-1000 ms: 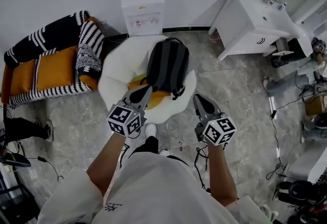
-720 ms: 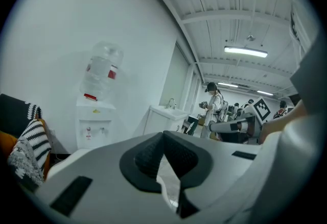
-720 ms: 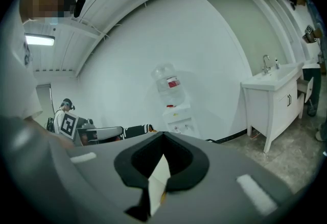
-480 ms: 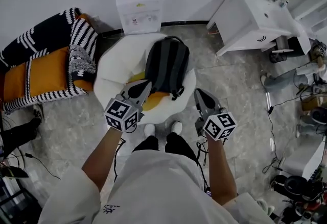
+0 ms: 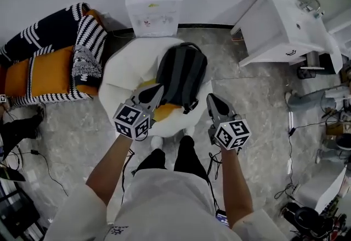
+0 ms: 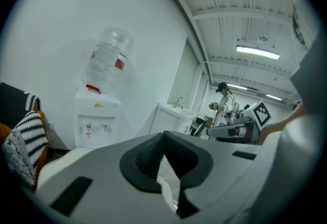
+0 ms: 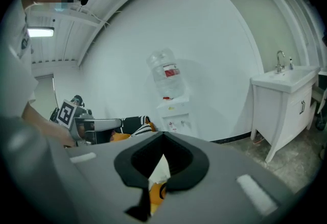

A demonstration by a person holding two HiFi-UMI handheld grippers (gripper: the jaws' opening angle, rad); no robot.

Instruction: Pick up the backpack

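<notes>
Grey marbled floor tiles (image 5: 247, 102) run up to a white wall, where a water dispenser (image 5: 152, 8) stands with its bottle on top. A white sink cabinet (image 5: 279, 28) is to its right, and a sofa (image 5: 38, 72) with orange cushions and a black-and-white striped throw to its left.

In front of the dispenser is a round white seat (image 5: 123, 69). The dark grey backpack (image 5: 182, 74) lies on it, top handle toward the wall, its lower end over an orange cushion (image 5: 164, 111).

Both bare forearms reach forward from the person's body, roughly parallel, with each gripper pointing ahead and a little downward. The left gripper (image 5: 159, 88) has its tip over the near part of the seat, just beside the backpack's lower left corner; whether it touches the backpack cannot be told. The right gripper (image 5: 211, 97) points over the floor by the seat's right edge, near the backpack's lower right corner. Each gripper's jaws are pressed together with nothing between them.
</notes>
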